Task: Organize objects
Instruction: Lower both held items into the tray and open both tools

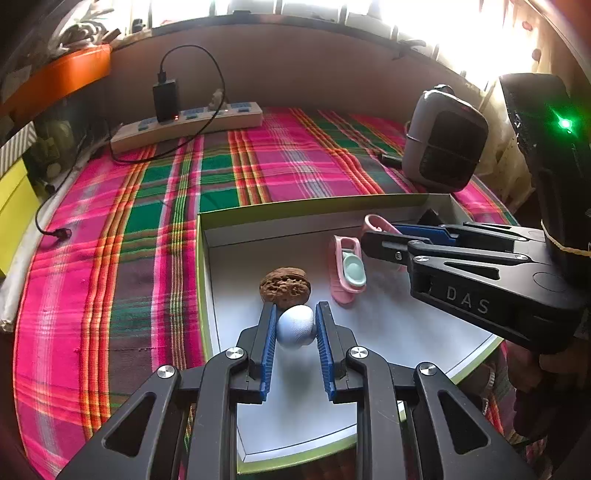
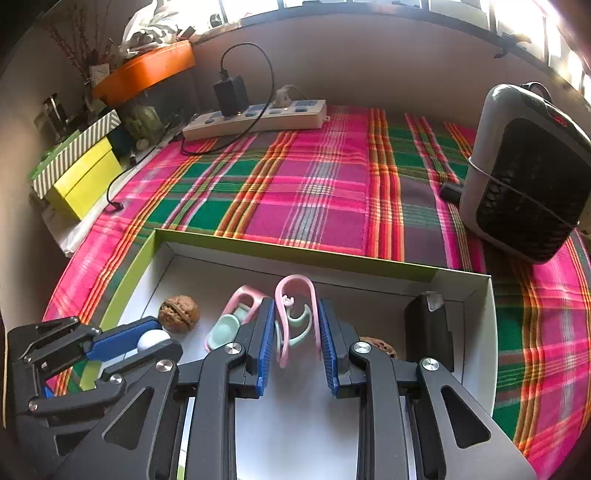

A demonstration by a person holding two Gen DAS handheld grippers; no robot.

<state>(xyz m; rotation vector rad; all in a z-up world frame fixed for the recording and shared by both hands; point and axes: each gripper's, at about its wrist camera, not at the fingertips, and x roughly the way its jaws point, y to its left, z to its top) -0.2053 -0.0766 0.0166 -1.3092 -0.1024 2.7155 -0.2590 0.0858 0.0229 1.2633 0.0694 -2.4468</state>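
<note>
Left fingers (image 1: 269,332) around white ball (image 1: 296,325).

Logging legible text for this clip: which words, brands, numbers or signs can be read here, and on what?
"DAS": raised letters on the side of the right gripper, seen from the left wrist camera.
Red display on top of the grey heater: too blurred to read.
Power strip and black adapter: no legible markings.
Nothing else carries readable text.

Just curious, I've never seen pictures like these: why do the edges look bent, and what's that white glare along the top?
Left wrist view: fisheye lens bows the box rim; window blown out white. Right wrist view: same curving, milder glare from its window.
</note>
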